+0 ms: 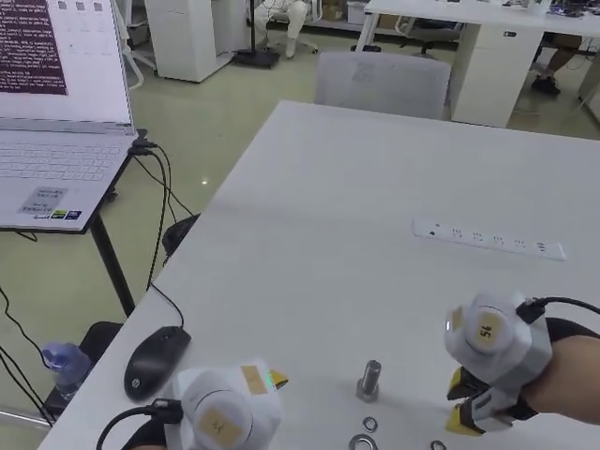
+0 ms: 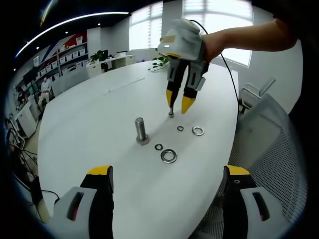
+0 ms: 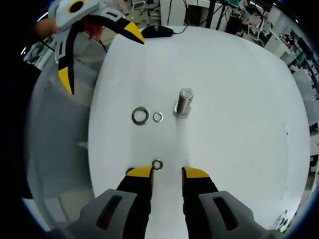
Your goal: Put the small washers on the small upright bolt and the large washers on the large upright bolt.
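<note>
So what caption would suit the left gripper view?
Right tool poised tips-down over a small metal piece, beside the large upright bolt and four washers.

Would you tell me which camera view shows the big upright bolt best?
The left gripper view: the bolt stands side-on, whole and unobstructed. The right gripper view shows the bolt from above, foreshortened. The head view has the bolt small, near the bottom edge.

Two large washers (image 2: 168, 156) and two small washers (image 2: 158, 147) — four in all — plus one large upright bolt (image 2: 141, 130)
</note>
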Action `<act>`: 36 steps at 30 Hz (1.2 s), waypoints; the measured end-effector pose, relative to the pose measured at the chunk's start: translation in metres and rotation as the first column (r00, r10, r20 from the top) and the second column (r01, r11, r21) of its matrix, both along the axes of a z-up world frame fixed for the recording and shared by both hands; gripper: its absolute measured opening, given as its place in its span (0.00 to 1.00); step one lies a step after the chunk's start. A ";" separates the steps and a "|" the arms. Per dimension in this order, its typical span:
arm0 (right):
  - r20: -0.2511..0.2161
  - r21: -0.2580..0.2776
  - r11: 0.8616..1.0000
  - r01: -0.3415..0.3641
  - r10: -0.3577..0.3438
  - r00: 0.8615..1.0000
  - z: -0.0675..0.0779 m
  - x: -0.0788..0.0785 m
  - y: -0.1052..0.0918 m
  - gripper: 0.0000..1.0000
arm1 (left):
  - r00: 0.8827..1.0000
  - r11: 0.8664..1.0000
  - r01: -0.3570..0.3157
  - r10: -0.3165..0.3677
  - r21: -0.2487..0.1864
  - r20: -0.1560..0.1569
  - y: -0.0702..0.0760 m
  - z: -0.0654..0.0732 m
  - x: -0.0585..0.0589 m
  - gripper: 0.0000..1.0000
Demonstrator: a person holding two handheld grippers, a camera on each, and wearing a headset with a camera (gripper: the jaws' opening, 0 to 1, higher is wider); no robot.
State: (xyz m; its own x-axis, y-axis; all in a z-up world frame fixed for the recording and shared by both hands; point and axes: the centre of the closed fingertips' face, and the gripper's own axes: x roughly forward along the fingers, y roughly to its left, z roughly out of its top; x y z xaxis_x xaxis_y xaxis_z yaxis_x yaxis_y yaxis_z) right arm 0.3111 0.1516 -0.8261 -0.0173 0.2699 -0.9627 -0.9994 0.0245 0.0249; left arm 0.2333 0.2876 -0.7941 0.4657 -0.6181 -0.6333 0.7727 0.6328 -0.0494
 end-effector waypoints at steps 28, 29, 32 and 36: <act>0.005 -0.007 1.000 0.014 -0.014 1.000 -0.024 -0.015 -0.008 0.25 | 1.000 1.000 0.001 -0.001 0.005 0.009 0.001 0.001 -0.001 0.92; 0.004 -0.006 1.000 0.014 -0.014 1.000 -0.026 -0.015 -0.007 0.25 | 1.000 1.000 0.000 0.000 0.005 0.007 0.001 0.000 -0.001 0.92; 0.009 -0.011 1.000 0.010 -0.009 1.000 -0.032 -0.016 -0.007 0.25 | 1.000 1.000 0.000 0.000 0.004 0.003 0.001 -0.001 -0.002 0.92; 0.010 -0.010 1.000 0.010 -0.010 1.000 -0.036 -0.017 -0.005 0.26 | 1.000 1.000 0.002 -0.002 0.001 0.007 0.003 -0.001 -0.003 0.94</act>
